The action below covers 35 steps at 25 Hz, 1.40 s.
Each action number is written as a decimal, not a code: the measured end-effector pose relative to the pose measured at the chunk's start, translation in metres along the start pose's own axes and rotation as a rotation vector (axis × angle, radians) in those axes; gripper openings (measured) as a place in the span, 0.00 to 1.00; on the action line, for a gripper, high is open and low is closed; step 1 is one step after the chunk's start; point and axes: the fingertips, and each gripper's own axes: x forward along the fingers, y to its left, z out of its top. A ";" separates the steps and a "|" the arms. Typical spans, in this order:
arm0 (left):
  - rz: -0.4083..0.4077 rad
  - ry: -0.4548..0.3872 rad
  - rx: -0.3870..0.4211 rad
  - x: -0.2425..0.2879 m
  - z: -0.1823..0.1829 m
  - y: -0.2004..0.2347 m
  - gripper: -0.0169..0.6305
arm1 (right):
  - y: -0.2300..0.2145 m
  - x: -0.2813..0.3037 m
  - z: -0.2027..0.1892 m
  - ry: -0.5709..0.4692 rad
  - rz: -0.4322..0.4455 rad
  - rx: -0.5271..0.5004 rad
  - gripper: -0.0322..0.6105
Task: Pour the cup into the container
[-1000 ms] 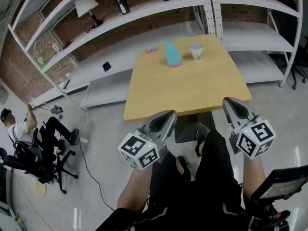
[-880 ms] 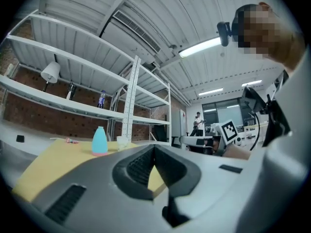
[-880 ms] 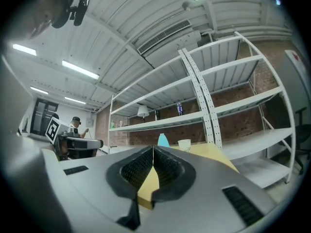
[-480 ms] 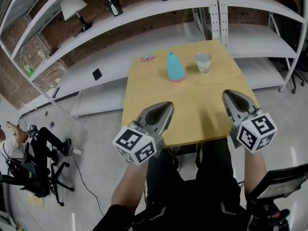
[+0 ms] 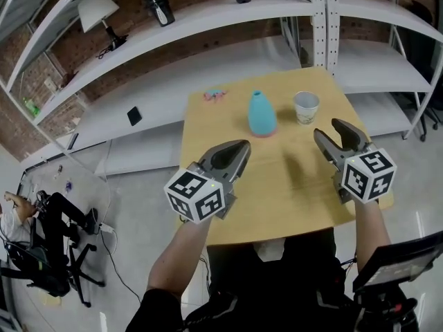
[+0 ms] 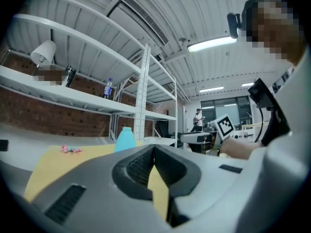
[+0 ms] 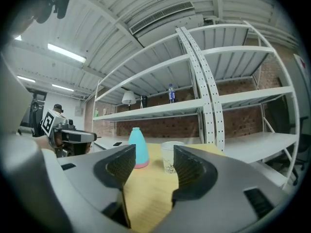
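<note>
A clear plastic cup (image 5: 306,107) (image 7: 170,157) stands upright at the far right of the wooden table (image 5: 277,185). Left of it stands a turquoise bottle-shaped container (image 5: 261,113) (image 7: 138,148) (image 6: 125,140). My right gripper (image 5: 331,138) (image 7: 150,166) hovers over the table just short of the cup; its jaws have just been opening and stand open with nothing between them. My left gripper (image 5: 238,152) (image 6: 153,165) is over the table's near left part, short of the container, its jaws shut and empty.
A small pink object (image 5: 215,95) lies at the table's far left corner. White metal shelving (image 5: 208,19) runs behind the table, carrying a lamp (image 5: 93,12) and bottles. A person sits on a chair (image 5: 28,234) on the floor at the far left.
Both grippers have advanced from in front of the table to above its top, toward the cup and container. The right gripper's jaws went from shut to open.
</note>
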 end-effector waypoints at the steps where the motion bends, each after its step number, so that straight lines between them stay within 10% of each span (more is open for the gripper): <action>1: -0.008 0.005 0.002 0.003 -0.001 0.005 0.03 | -0.004 0.007 -0.002 0.011 -0.004 -0.002 0.41; 20: -0.234 0.048 0.033 0.058 -0.034 0.008 0.03 | -0.043 0.099 -0.044 0.222 -0.022 -0.007 0.52; 35: -0.264 0.089 0.038 0.061 -0.041 0.012 0.03 | -0.056 0.118 -0.048 0.254 -0.031 0.030 0.52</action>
